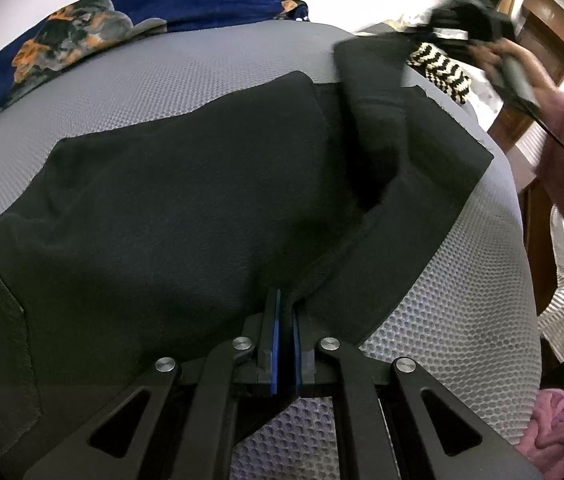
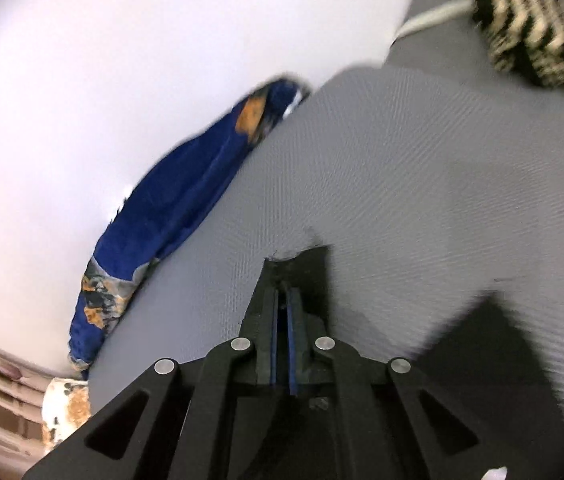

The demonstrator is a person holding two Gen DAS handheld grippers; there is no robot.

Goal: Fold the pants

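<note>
Black pants (image 1: 186,208) lie spread over a grey textured mattress (image 1: 210,68). My left gripper (image 1: 285,304) is shut on the near edge of the pants at a seam. My right gripper (image 1: 462,20) shows at the far right of the left wrist view, held in a hand, lifting a leg end of the pants (image 1: 370,80) off the mattress. In the right wrist view my right gripper (image 2: 284,276) is shut on black cloth (image 2: 306,258), with more of the pants (image 2: 482,352) hanging at the lower right, blurred.
A blue blanket with orange print (image 1: 82,32) lies along the far edge of the mattress and shows in the right wrist view (image 2: 186,200). A black and white knitted item (image 1: 442,68) sits at the far right corner. A pink cloth (image 1: 562,432) lies at the lower right.
</note>
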